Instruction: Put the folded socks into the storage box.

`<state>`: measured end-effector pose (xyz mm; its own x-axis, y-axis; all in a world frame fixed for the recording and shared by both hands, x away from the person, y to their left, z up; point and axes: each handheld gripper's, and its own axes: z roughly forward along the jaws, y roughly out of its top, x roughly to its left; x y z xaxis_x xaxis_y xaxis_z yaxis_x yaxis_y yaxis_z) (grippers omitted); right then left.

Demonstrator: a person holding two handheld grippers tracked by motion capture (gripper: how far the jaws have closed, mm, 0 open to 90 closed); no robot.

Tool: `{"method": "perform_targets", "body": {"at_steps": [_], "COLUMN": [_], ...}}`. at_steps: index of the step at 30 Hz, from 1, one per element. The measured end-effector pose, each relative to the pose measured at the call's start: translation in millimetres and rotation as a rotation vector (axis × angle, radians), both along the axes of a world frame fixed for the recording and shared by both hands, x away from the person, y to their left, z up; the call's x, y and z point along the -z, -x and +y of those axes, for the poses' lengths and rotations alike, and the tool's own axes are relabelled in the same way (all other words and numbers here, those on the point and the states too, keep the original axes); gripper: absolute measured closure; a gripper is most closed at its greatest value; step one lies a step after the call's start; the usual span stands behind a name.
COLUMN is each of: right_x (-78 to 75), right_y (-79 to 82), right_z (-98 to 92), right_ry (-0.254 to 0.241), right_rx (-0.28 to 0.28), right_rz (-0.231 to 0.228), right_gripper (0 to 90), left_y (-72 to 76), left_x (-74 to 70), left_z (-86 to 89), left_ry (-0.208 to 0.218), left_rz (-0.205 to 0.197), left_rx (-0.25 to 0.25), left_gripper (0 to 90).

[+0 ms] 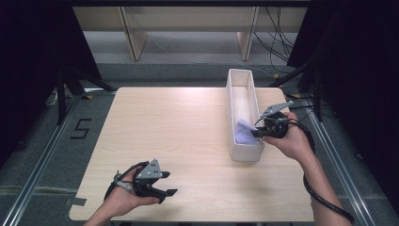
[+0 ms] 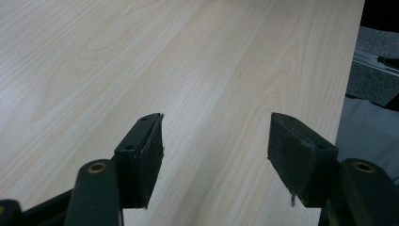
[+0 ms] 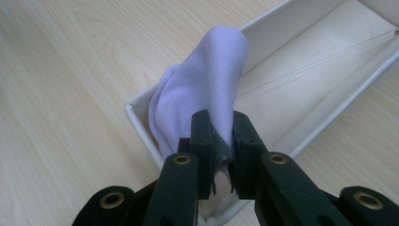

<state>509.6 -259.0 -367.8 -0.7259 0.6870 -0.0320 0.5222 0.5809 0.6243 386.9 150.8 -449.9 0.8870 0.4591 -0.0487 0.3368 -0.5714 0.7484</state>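
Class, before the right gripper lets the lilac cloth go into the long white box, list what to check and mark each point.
1. Right gripper fingers pinch the lilac cloth: ok.
2. Cloth hangs over the white box, at its near end: ok.
3. Cloth bottom resting on the box floor: cannot tell.
4. Left gripper open, holding nothing, apart from the box: ok.
5. Far part of the box free: ok.

Lavender cloth (image 3: 202,89), white box (image 1: 244,150), pale wood-grain table (image 1: 179,132).

text: "5" | on: floor (image 1: 47,136) | left of table (image 1: 188,141)
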Motion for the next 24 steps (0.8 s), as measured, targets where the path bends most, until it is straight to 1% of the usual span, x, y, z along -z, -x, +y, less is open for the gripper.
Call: {"method": "perform_targets", "body": {"at_steps": [2, 4, 6, 8, 9, 10, 11, 12, 13, 14, 16, 17, 18, 19, 20, 21, 22, 23, 24], "right_x": [1.3, 1.7, 3.2, 2.8, 5.1, 5.0, 7.0, 7.8, 8.5, 8.0, 9.7, 11.2, 11.3, 11.2, 11.1, 11.9, 12.3, 12.3, 12.6], "right_y": [-0.1, -1.6, -3.1, -2.5, -3.3, -3.8, -3.9, -4.7, -4.0, -3.8, -4.4, -4.8, -5.2, -5.2, -5.1, -5.8, -6.1, -6.2, -5.8], "right_z": [1.2, 1.1, 1.2, 1.6, 1.8, 1.2, 1.8, 0.5, 0.3, -1.0, -2.4, -2.6, -3.8, -4.2, -4.6, -5.2, -5.6, -5.8, -5.7], "right_ry": [0.011, 0.009, 0.015, 0.018, 0.017, 0.022, 0.012, 0.013, 0.01, 0.019, 0.014, 0.007, 0.014, 0.014, 0.014, 0.012, 0.01, 0.012, 0.009], "right_rx": [0.007, 0.006, -0.006, 0.003, 0.001, -0.001, 0.009, 0.0, 0.014, 0.011, 0.008, 0.012, 0.006, 0.008, 0.008, 0.003, 0.0, 0.002, 0.006], "right_rz": [-0.006, -0.004, -0.015, 0.006, -0.003, 0.007, 0.004, 0.004, 0.01, 0.023, 0.022, -0.001, -0.005, -0.001, 0.011, 0.004, 0.004, 0.004, 0.013], "right_gripper": [82.0, 82.0, 82.0, 82.0, 82.0, 82.0, 82.1, 82.0, 82.1, 82.1, 82.1, 82.1, 82.1, 82.1, 82.1, 82.1, 82.1, 82.1, 82.1], "left_y": [-0.5, 0.0, 0.1, 0.0, 0.0, 0.1, 0.1, 0.3, 0.0, -0.2, -0.4, -0.7, -0.3, -0.3, -0.6, 0.1, -0.3, -0.2, -0.2], "left_x": [0.5, 0.4, 0.7, 0.7, 0.6, 0.5, 0.4, 0.3, 0.4, 0.2, 0.0, 0.1, -0.1, 0.0, -0.5, -0.2, -0.3, -0.3, -0.3], "left_z": [-0.3, -0.4, -0.6, -0.8, -0.8, -0.8, -0.7, -0.5, -0.3, -0.1, -0.1, -0.3, -0.7, -1.2, -1.2, -2.1, -1.8, -2.0, -2.0], "left_ry": [0.003, 0.0, 0.0, 0.0, -0.002, 0.0, 0.0, 0.0, 0.003, -0.002, -0.004, 0.0, -0.004, -0.001, -0.011, -0.001, -0.01, -0.01, -0.01], "left_rz": [0.002, 0.0, -0.001, 0.0, 0.0, 0.0, 0.0, 0.003, 0.004, 0.002, 0.001, 0.003, -0.001, -0.001, -0.003, 0.003, -0.001, -0.001, 0.0], "left_rx": [0.005, 0.001, 0.001, 0.001, 0.003, 0.003, 0.003, 0.0, 0.001, 0.001, 0.002, 0.008, 0.003, 0.004, 0.006, 0.003, 0.006, 0.007, 0.007], "left_gripper": [35.6, 35.6, 35.6, 35.6, 35.6, 35.6, 35.6, 35.6, 35.6, 35.6, 35.6, 35.6, 35.6, 35.6, 35.6, 35.6, 35.6, 35.6, 35.6]}}
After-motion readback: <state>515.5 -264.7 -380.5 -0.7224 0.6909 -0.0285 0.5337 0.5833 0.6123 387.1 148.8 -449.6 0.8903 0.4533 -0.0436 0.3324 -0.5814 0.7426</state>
